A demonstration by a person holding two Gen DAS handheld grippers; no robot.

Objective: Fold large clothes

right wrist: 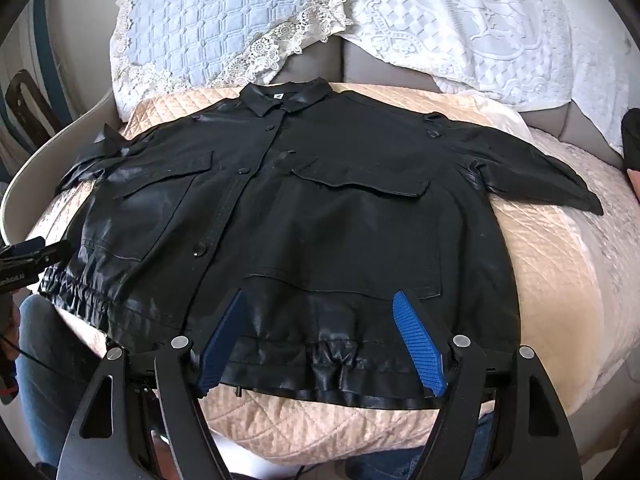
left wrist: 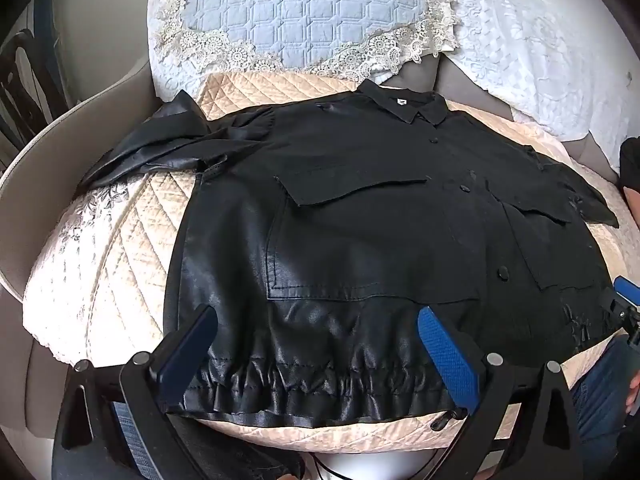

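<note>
- Jacket (right wrist: pixel 304 200): I see it flat, collar at frame top, hem at bottom.
- Left tongs (left wrist: pixel 318 354), right tongs (right wrist: pixel 320 344): apart, empty, both over hem, equally near.

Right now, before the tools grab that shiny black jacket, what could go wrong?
1. The jacket looks slick, so its gathered hem might slip from the open right tool or left tool.
2. One sleeve lies bunched and twisted, the other sleeve lies out straight, so a fold could come out lopsided.
3. The quilted cover underneath is loose and rounded and might drag along.
</note>
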